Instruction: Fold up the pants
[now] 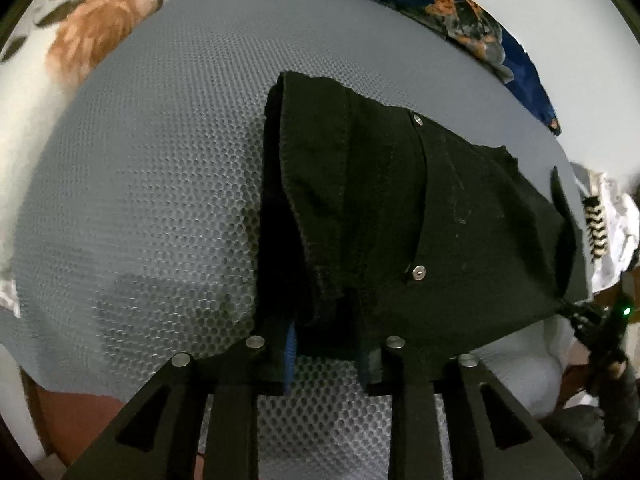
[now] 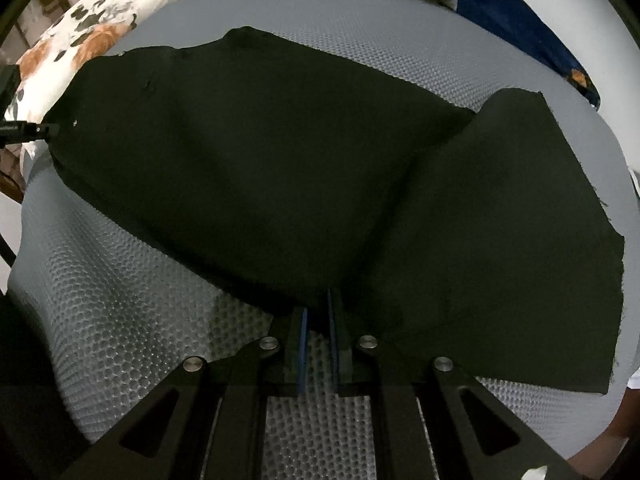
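The black pants (image 2: 320, 176) lie spread on a grey mesh pad (image 1: 152, 184) ahead of both grippers. The left gripper (image 1: 326, 344) pinches the waist edge; the right gripper (image 2: 318, 320) pinches the near hem. Floral bedding (image 1: 92, 36) rings the pad.

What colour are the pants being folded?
Black; the pants show best in the right wrist view.

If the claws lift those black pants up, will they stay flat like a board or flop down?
Probably flop. The pants already sag and crease between the left claw and right claw, so they look soft. The seams and metal studs suggest thick cloth, likely a bit heavy. They shouldn't slip on the bumpy gray mat.
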